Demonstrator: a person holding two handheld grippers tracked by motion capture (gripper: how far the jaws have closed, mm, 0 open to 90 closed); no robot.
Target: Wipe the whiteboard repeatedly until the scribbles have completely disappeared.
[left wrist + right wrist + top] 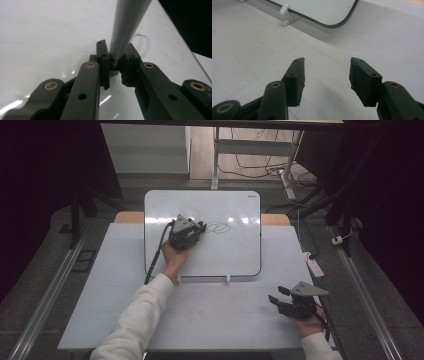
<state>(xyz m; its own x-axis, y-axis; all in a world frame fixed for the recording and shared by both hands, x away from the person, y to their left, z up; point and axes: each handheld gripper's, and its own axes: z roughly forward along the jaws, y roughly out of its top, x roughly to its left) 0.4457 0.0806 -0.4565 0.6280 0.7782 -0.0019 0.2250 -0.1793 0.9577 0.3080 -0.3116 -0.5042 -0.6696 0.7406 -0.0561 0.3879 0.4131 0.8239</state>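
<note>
our left hand-held gripper [199,227] is clamped on a grey marker [127,27] over the whiteboard [235,255], beside a black scribble [219,227]; no writing is legible. our right hand-held gripper [327,75] rests apart on the desk [225,315], holding nothing.

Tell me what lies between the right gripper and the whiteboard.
Bare table: in the high view, nothing between the right gripper and whiteboard.
</note>
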